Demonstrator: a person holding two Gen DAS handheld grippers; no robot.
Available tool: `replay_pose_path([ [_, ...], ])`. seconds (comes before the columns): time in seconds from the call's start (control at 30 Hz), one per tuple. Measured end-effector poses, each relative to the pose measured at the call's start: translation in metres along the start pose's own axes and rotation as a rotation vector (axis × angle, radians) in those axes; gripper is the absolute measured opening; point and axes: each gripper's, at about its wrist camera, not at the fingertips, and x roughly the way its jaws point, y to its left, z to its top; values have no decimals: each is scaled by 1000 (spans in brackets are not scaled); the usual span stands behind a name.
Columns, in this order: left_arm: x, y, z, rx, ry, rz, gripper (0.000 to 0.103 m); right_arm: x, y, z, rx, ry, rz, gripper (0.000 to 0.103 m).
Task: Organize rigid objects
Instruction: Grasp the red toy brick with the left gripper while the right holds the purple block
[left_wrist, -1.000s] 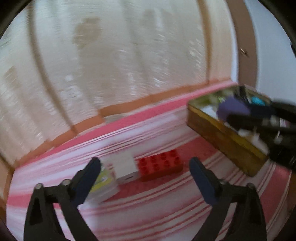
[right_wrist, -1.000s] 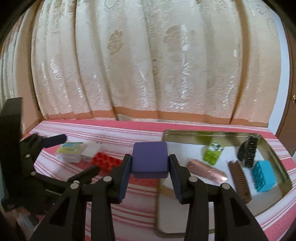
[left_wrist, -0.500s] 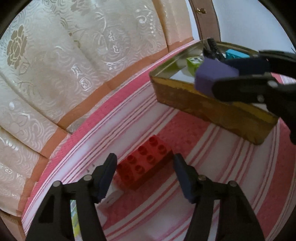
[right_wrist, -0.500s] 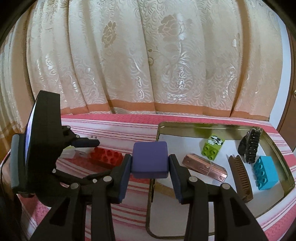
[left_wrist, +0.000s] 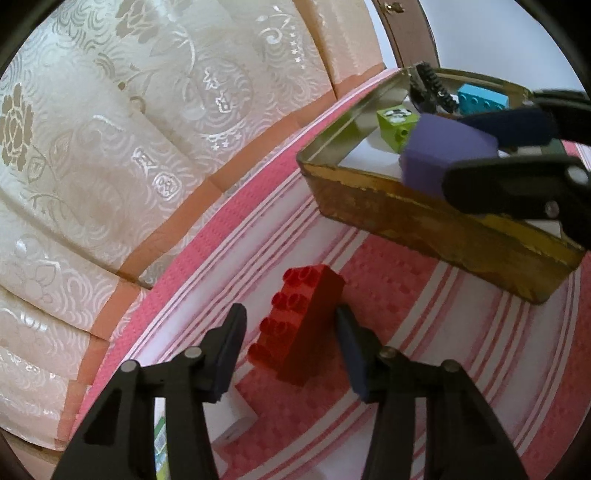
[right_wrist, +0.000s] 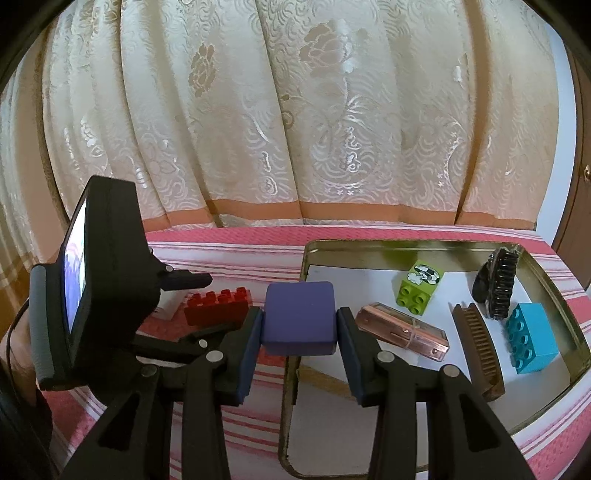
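Left gripper (left_wrist: 291, 350) closing around red studded plastic brick (left_wrist: 303, 325) on pink striped cloth (left_wrist: 424, 314); right pad touching, left pad still apart. Right gripper (right_wrist: 300, 334) clenched on purple rounded foam cube (right_wrist: 300, 317), held above left rim of gold metal tin tray (right_wrist: 535, 275); red brick at its 9 o'clock.

Legible text, labels, brands, numbers: none; the green block (right_wrist: 419, 290) bears a black-and-white printed picture on its top face, without lettering; a green-and-white packet (left_wrist: 159, 448) at the lower edge of the left wrist view shows small print, too blurred to read; the curtain (right_wrist: 295, 110) carries woven flower and scroll motifs only, no characters that can be made out.
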Motion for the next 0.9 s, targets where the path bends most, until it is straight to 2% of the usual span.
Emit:
replay_pose_path([
  [0.3,5,7,-2,-91,-17,-40,50,1,-6,-1,15,3,-18,43],
  [0.4,6,6,-3,-110,-27,-81,35,1,-6,-1,15,3,-19,43],
  [0.8,3,-10,-3,-44,-35,8,33,1,-8,0,23,1,-23,43],
  [0.9,2,-8,-4,-68,-36,-7,32,1,-9,0,24,-3,-25,43],
])
